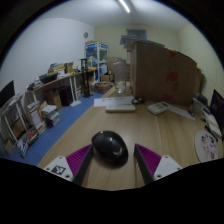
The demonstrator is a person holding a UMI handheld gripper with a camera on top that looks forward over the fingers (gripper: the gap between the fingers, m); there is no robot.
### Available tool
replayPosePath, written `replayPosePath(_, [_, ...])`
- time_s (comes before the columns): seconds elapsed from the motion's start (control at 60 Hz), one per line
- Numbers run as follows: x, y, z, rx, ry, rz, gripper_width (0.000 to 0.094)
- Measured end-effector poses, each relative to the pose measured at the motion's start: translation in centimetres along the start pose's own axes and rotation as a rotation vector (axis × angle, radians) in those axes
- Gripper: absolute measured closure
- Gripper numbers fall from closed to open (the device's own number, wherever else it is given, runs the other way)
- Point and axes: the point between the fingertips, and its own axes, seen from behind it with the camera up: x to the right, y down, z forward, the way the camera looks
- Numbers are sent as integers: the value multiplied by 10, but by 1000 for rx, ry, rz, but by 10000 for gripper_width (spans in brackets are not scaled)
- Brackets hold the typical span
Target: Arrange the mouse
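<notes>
A black computer mouse (109, 146) lies on the light wooden table (150, 128). It sits between the fingers of my gripper (113, 151), near their tips. The left finger's purple pad (80, 159) is close against the mouse's side. The right pad (147, 157) stands a little apart from it, with a strip of table showing in the gap. The gripper is open around the mouse. The mouse's near end is hidden below the fingers.
Beyond the mouse the table holds a white flat item (120, 102), grey devices (183, 108) at the right and a round white object (207, 147) by the right edge. Cardboard boxes (160, 68) stand behind. A cluttered desk (55, 88) and shelf (95, 60) are at the left.
</notes>
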Motion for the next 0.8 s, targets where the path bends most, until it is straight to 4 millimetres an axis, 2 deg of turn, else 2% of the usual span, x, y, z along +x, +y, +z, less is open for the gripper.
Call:
replayPosePath(0.05, [0, 0, 1, -39, 5, 37, 93])
replayPosePath(0.267, [-1, -16, 31, -95, 8, 11, 122])
replayPosePath(0.317, [3, -21, 39, -96, 23, 19, 178])
replayPosePath(0.367, [9, -25, 47, -91, 47, 38, 354])
replayPosePath(0.4, [12, -26, 50, -92, 61, 59, 377])
replayPosePath(0.483, [14, -26, 50, -97, 88, 52, 403])
replayPosePath(0.7, [16, -30, 52, -69, 95, 71, 543])
replayPosePath(0.75, [11, -31, 48, -61, 72, 66, 551])
replayPosePath(0.8, [7, -43, 39, -23, 45, 62, 552])
